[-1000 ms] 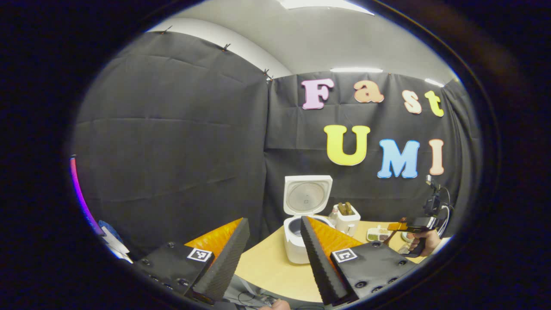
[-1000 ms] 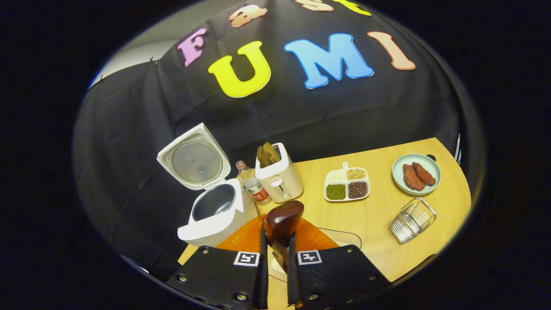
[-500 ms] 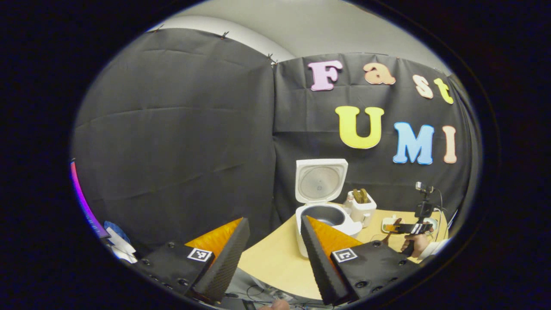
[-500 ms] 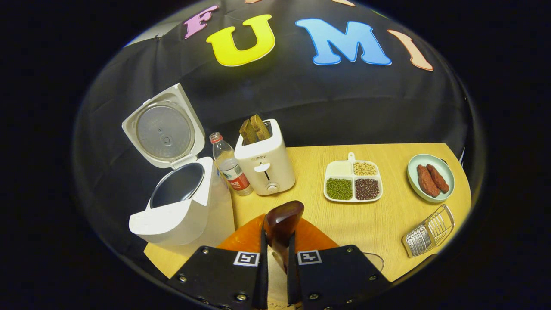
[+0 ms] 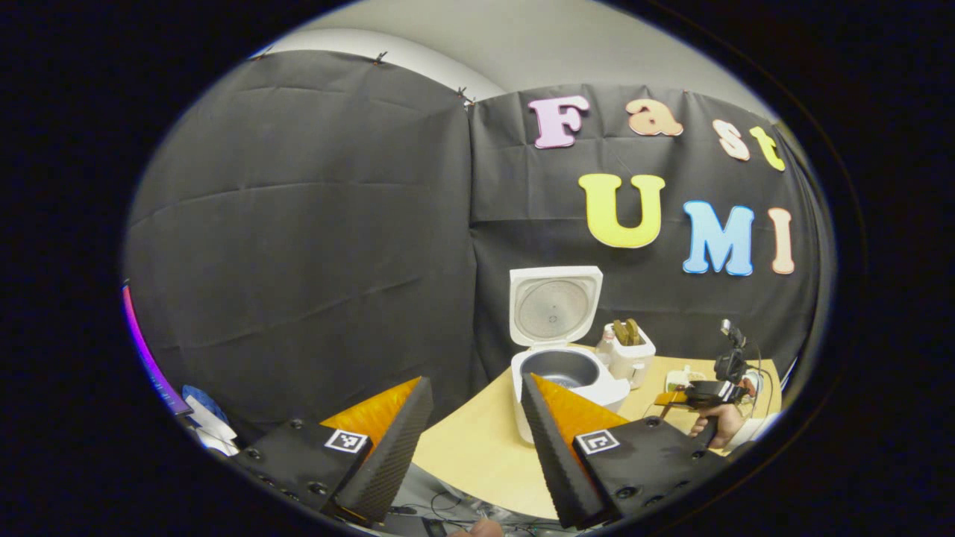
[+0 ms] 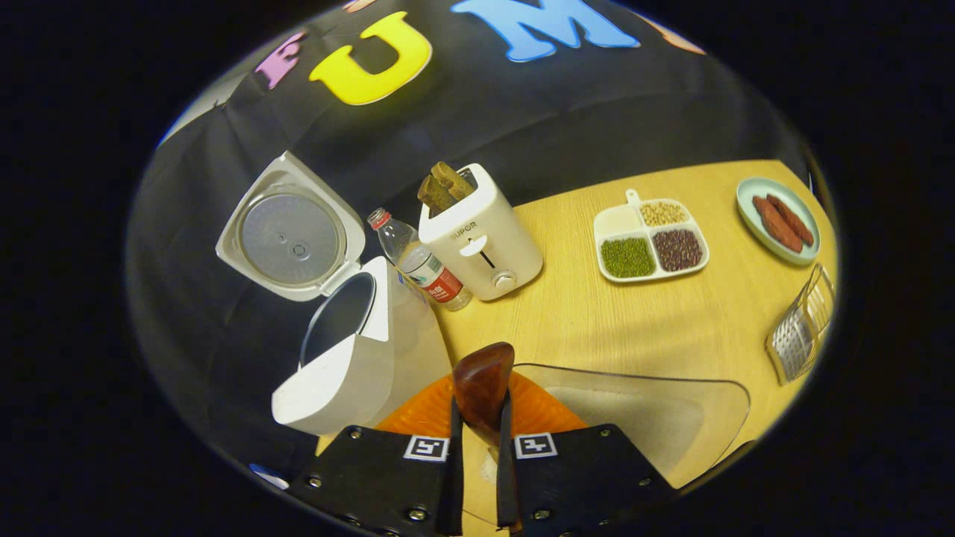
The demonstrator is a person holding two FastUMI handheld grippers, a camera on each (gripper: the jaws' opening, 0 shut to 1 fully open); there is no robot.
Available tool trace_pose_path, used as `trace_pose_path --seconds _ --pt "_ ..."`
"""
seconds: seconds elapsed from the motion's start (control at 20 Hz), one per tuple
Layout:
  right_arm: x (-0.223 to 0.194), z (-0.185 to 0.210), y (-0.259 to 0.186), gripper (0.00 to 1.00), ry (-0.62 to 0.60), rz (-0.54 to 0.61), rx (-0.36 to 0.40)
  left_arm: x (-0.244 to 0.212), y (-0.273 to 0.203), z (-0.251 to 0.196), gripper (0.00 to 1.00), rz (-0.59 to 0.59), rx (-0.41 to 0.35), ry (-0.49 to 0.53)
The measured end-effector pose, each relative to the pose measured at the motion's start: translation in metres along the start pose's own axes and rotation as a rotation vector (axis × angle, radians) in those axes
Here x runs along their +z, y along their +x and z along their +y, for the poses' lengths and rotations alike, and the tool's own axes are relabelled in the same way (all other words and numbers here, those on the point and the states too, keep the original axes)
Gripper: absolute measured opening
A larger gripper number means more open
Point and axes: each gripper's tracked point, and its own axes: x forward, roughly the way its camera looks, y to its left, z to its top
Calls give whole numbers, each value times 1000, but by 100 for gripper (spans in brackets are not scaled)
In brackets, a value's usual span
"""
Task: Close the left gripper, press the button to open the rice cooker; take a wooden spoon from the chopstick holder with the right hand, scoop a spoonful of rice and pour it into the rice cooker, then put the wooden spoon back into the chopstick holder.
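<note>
**Spoon gripped over the table, cooker lid up**

Wooden table point(image 6: 634, 313) carries the rice cooker point(image 6: 351, 358), lid raised, beside a bottle point(image 6: 421, 261) and toaster point(image 6: 481, 231). The right gripper point(image 6: 477, 462) pinches the wooden spoon point(image 6: 483, 388) between both fingers, above a clear container point(image 6: 656, 410). The left gripper point(image 5: 470, 447) hangs with fingers spread wide, holding nothing. The chopstick holder point(image 6: 802, 332) lies at the right edge.

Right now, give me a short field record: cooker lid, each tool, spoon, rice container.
rice cooker: lid up, pot exposed
left tool: open, holding nothing, off the table's near edge
right tool: shut on wooden spoon
spoon bowl: faces away, contents cannot be told
clear rice container: just below the right tool
chopstick holder: at table's right edge
</note>
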Motion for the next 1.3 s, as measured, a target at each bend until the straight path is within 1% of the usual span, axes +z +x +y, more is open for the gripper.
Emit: trace_pose_path --seconds 0.3,0.45,0.55,0.65,0.7,0.75,0.95,1.0,1.05,1.1,1.15,1.3 --pt "7 -20 -13 18 261 10 66 9 -11 -10 80 -23 0 24" --pt "17 -32 -25 18 410 -5 121 8 -11 -9 80 -14 -1 14" --pt "22 -39 -34 18 469 -18 153 7 -11 -9 80 -16 -2 22" --pt "29 -42 -47 18 471 -39 159 9 -12 -15 80 -22 -4 33" --pt "32 -40 -54 14 472 -48 171 11 -13 -17 80 -25 -7 36" --pt "38 -36 -61 17 481 -57 188 11 -16 -17 80 -29 -10 39" --pt "67 -18 -82 17 482 -106 231 9 -16 -18 80 -31 -16 41" --pt "73 -10 -87 17 472 -115 245 11 -16 -17 91 -33 -17 42" --pt "80 0 -93 17 466 -121 263 10 -17 -17 91 -35 -15 44" --pt "89 12 -97 18 459 -131 285 10 -16 -17 80 -36 -15 45" --pt "98 24 -100 18 452 -139 306 7 -15 -17 86 -36 -13 43" --pt "120 73 -105 17 446 -159 382 7 -11 -12 82 -28 -8 27"
